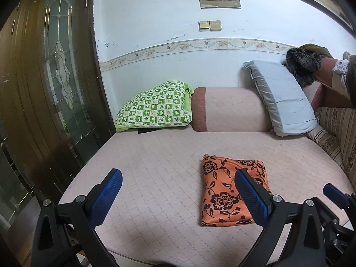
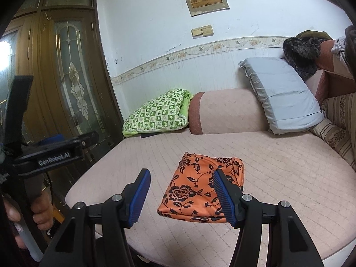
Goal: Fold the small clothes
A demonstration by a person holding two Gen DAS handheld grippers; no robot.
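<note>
Both claws point(image 1: 178, 191) point(image 2: 181, 191) wide apart, empty.

- Orange fabric garment with black rose-and-vine print point(image 1: 224, 189) point(image 2: 200, 184): folded into a compact, roughly rectangular bundle, lying flat.
- Placement: on the pale pink quilted sofa seat point(image 1: 155, 166) point(image 2: 278, 166), toward its front edge, well apart from the back cushions.
- Pose: long side runs front to back, slightly skewed to the seat edge.
- Edges: far end bunched and slightly puffed; near edge lies flat, layers stacked.
</note>
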